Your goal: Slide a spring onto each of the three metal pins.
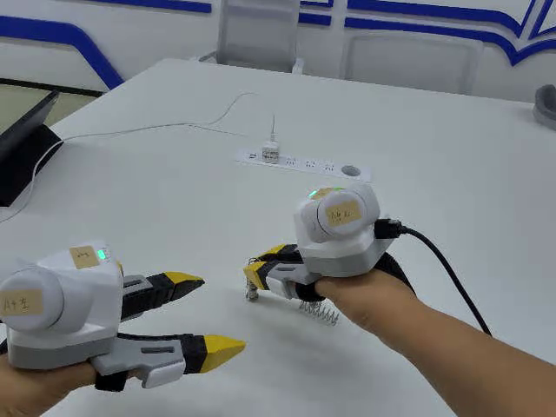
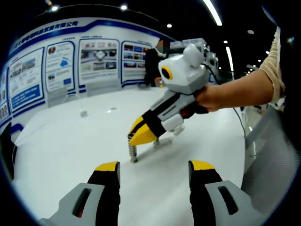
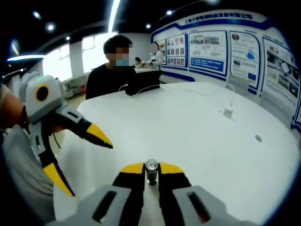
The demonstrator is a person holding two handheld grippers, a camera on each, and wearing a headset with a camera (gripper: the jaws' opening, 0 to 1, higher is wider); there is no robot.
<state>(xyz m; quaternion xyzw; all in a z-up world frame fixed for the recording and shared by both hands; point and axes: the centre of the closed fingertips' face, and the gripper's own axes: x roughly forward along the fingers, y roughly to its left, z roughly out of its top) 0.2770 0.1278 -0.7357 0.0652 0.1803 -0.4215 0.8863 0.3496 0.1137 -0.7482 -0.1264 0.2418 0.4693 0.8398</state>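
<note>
1. Centre-left of the left gripper view: a metal pin [image 2: 134, 159] stands upright on the white table [image 2: 70, 141]. A spring [image 2: 132, 149] is coiled round its shaft, just under the jaw tips above it.
2. The right gripper [image 2: 140, 135] has its yellow tips pinched together on the top of the pin. In the right gripper view, the pin's end pokes up between the two tips at bottom centre.
3. A second spring [image 1: 320, 311] lies on its side on the table. In the head view it is just below the right gripper's body and to the right of the pin.
4. The left gripper [image 1: 221, 314] is at the lower left of the head view. Its jaws are spread wide and point toward the pin, well short of it.
5. Upper centre of the head view: a power strip [image 1: 304, 162] lies flat on the table with a white plug [image 1: 270, 153] in its left end. A thin cable [image 1: 174, 126] trails off toward the left edge.
6. Left edge of the head view: a dark screen [image 1: 22, 148] is partly cut off.
7. Upper left of the right gripper view: a person [image 3: 113, 77] in a dark top sits at the far side of the table. Blue-and-white display boards [image 3: 225, 47] line the wall at upper right.
</note>
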